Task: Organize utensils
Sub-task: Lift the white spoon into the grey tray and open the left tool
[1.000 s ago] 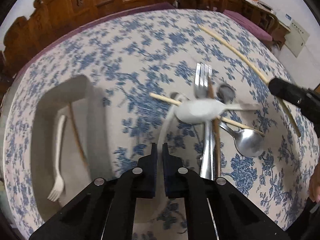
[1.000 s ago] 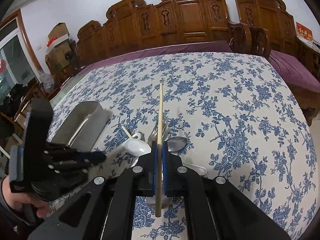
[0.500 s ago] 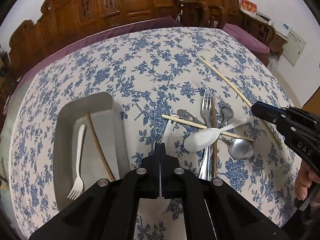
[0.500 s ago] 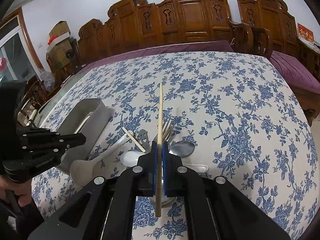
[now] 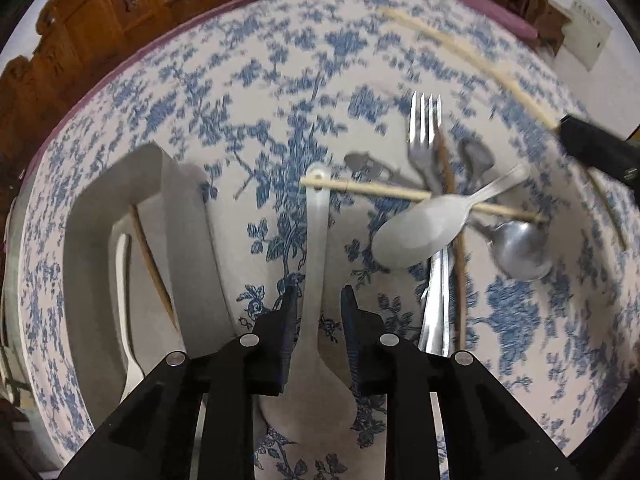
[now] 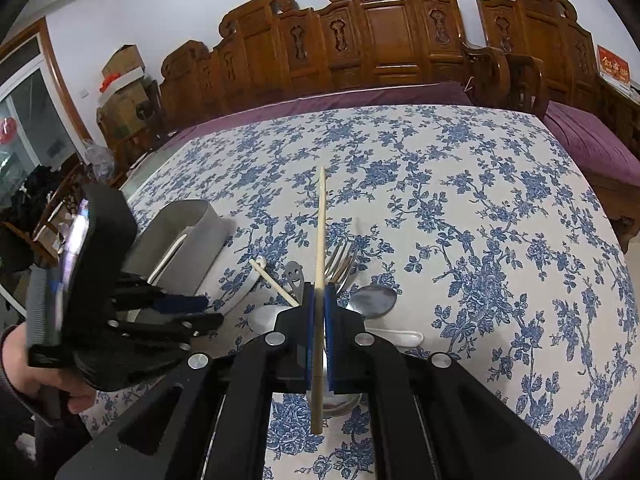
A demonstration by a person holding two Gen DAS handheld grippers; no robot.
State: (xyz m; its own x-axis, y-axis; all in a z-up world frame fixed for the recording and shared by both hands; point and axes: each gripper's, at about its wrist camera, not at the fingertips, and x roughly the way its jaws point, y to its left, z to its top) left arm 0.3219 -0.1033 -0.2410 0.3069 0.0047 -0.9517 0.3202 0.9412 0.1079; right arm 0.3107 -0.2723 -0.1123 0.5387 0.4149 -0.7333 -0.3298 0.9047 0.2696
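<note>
Left of the left gripper (image 5: 316, 300): grey tray (image 5: 188, 224) holding a white fork (image 5: 124, 304) and a brown stick. Jaws just opened, straddling the white spoon (image 5: 316, 320) handle, pads clear of it. Ahead and right: heaped forks, spoons, chopsticks. Right gripper (image 6: 318, 292) clamped on a pale chopstick (image 6: 320, 240), above that heap.

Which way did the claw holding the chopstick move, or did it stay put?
No. The right gripper, shut on the chopstick, stayed put: the metal fork sits just right of its tips, as before.
</note>
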